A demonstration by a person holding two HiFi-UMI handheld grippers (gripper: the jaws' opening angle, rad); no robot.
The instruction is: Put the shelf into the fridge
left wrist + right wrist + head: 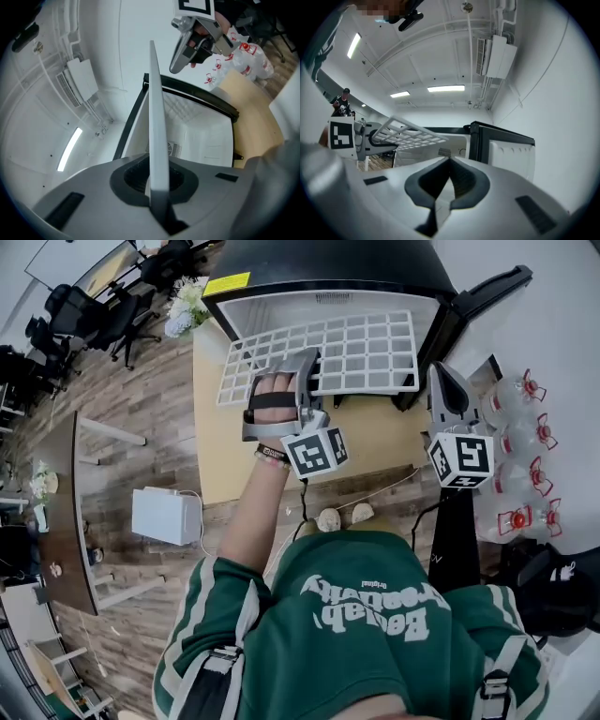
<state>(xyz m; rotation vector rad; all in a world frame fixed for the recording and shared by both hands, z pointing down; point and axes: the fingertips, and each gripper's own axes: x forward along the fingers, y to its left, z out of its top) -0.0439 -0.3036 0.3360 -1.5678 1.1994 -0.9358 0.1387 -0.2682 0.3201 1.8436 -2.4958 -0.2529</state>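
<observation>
The white grid shelf (328,352) hangs level in front of the open black mini fridge (319,268), its far edge at the white cavity. My left gripper (305,367) is shut on the shelf's near edge. In the left gripper view the shelf (157,131) shows edge-on, clamped between the jaws of the left gripper (157,173), with the fridge cavity (201,136) behind. My right gripper (439,371) is to the right, near the fridge door (478,296), shut and holding nothing. The right gripper view shows the right gripper (450,161), the shelf (408,133) and the door (506,150).
The fridge stands on a light wooden platform (220,456). Several water bottles with red caps (516,456) lie right of it. A white box (167,515) sits on the floor at the left, near a dark table (66,512). A black bag (553,587) is at the lower right.
</observation>
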